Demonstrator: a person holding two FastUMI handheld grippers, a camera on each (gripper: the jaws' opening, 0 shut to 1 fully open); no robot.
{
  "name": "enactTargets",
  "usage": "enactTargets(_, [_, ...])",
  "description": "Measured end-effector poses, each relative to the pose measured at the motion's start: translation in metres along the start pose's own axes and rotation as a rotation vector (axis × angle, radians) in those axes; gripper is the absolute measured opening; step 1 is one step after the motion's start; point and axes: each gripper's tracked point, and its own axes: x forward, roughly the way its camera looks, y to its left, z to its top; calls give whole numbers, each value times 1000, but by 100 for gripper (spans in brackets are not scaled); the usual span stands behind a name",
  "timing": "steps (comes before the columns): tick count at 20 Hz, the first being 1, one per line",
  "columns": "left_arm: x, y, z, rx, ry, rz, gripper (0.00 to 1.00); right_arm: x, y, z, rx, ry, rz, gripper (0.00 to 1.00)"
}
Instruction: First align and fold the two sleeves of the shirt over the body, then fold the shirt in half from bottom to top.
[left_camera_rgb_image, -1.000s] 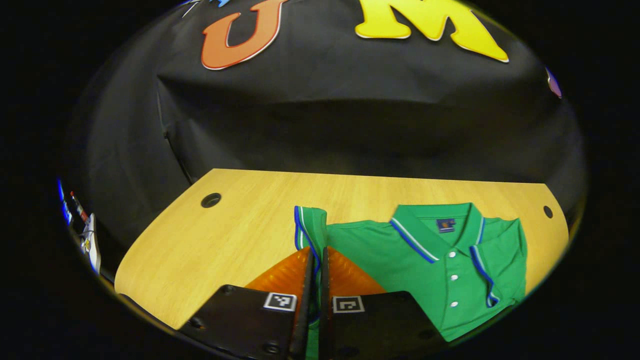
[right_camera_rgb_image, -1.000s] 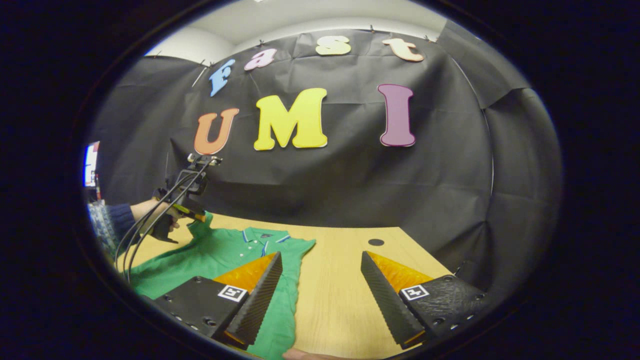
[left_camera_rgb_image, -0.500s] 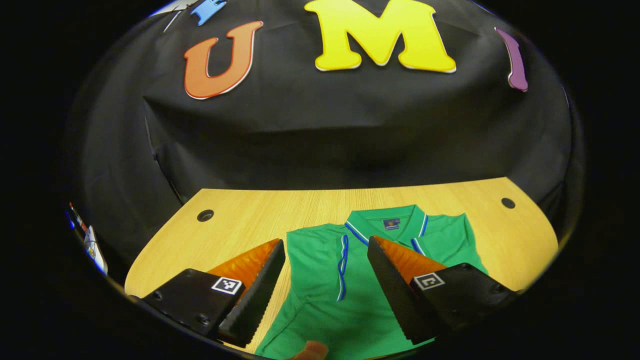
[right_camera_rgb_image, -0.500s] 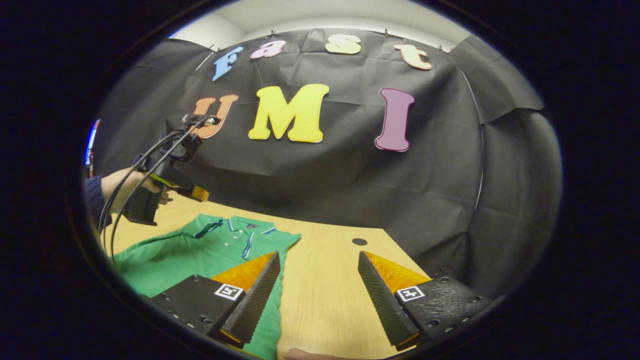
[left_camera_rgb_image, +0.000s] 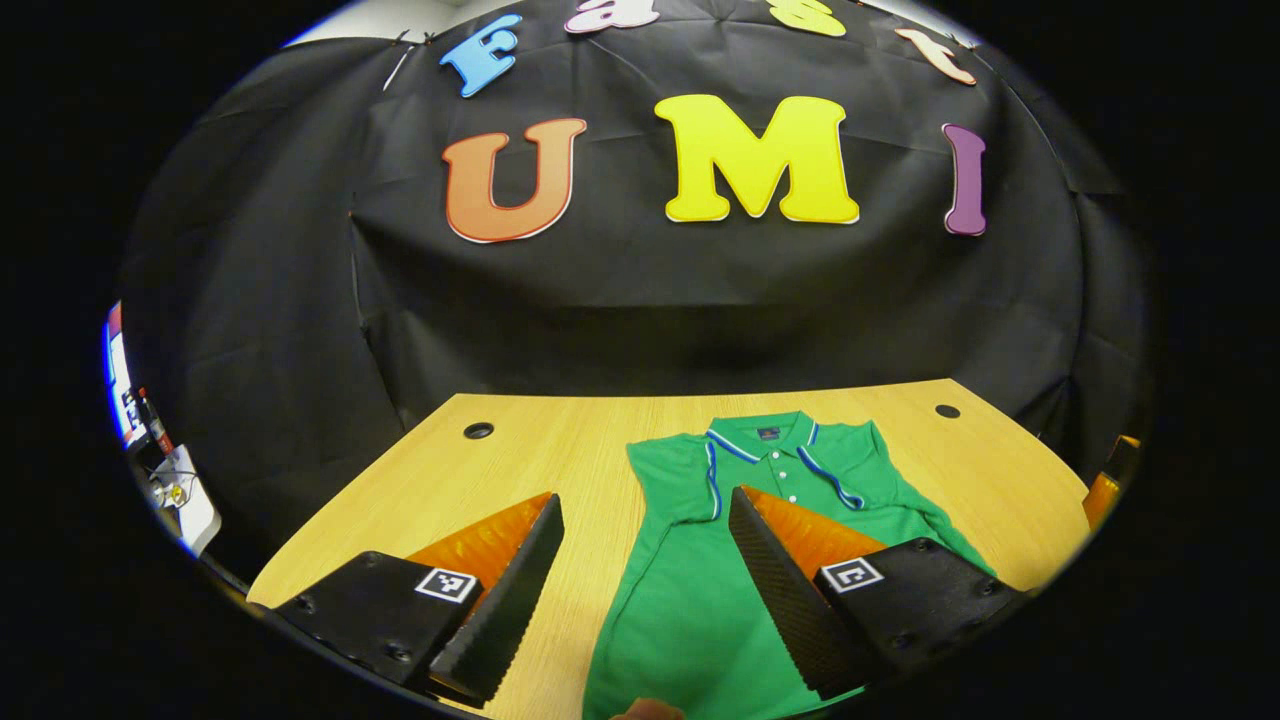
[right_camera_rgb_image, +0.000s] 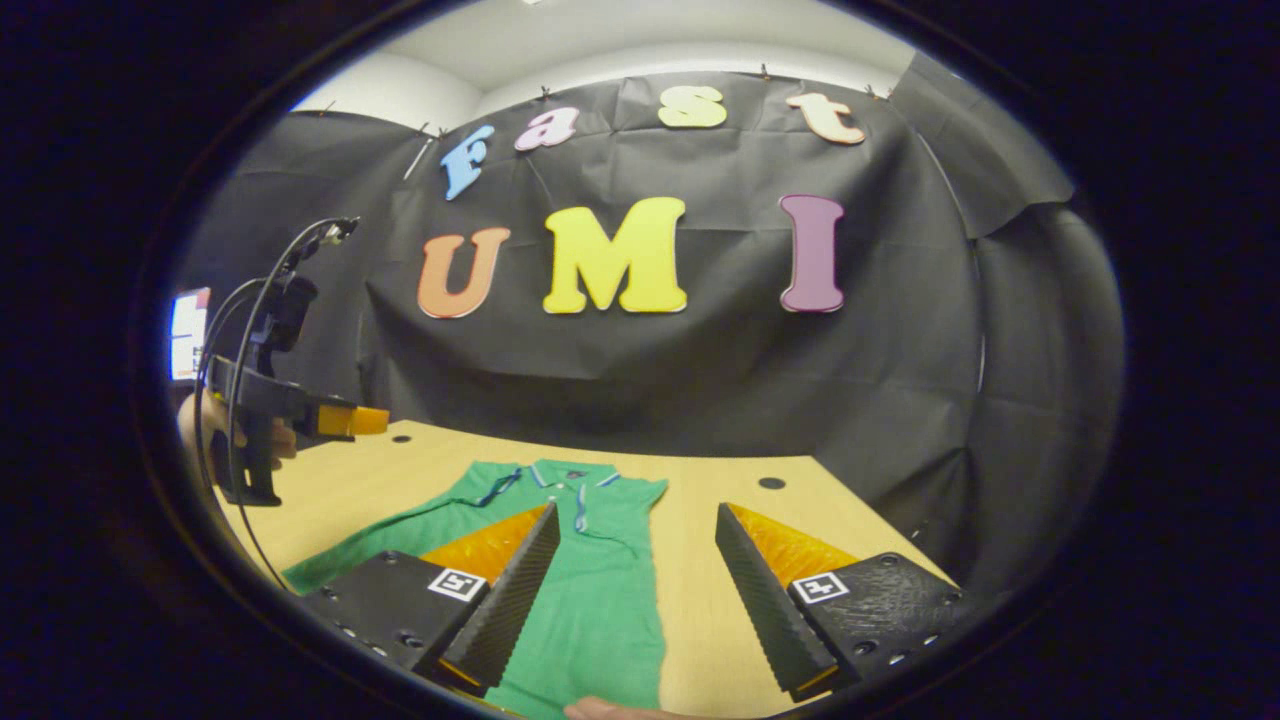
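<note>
Wooden table (left_camera_rgb_image: 560, 470), two round holes; black cloth wall (left_camera_rgb_image: 650, 290) behind

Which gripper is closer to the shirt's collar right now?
Hard to call. Both the left gripper and right gripper hover open near the shirt, short of the collar.

Booth with a pale wood worktop (left_camera_rgb_image: 520, 470) against a black cloth wall (left_camera_rgb_image: 640, 290).

The worktop has a light grain, a curved near edge and round cable holes, one (left_camera_rgb_image: 478, 430) toward its far left corner and one (left_camera_rgb_image: 946, 411) toward its far right. The cloth hangs creased behind it, pinned along its top edge, and wraps round on the right side (right_camera_rgb_image: 1030, 330). Above the cloth, a plain white wall and ceiling (right_camera_rgb_image: 620, 35). At the far left, a lit screen (right_camera_rgb_image: 186, 333).
</note>
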Motion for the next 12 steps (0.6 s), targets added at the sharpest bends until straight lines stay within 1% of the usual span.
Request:
enactTargets(1, [-12,9,-11,-2,-5,4,100,-8,2,0,-10,-12,0,95])
enactTargets(3, [-32,20,-40,19,6,17,100,-24,2,-7,-55,-30,-29,96])
enactTargets(4, [-41,31,-52,34,10,35,100,-30,2,-16,-70,-27,-41,96])
enactTargets(6, [-57,37,-75,35,19,45,100,-40,6,-30,-70,-3,-34,95])
enactTargets(9, [-78,30,-111,-21,53,6,100,-53,2,-40,-33,26,-37,95])
enactTargets(12, [-87,29,-140,-39,74,-6,100,-61,-14,-65,-58,55,-89,96])
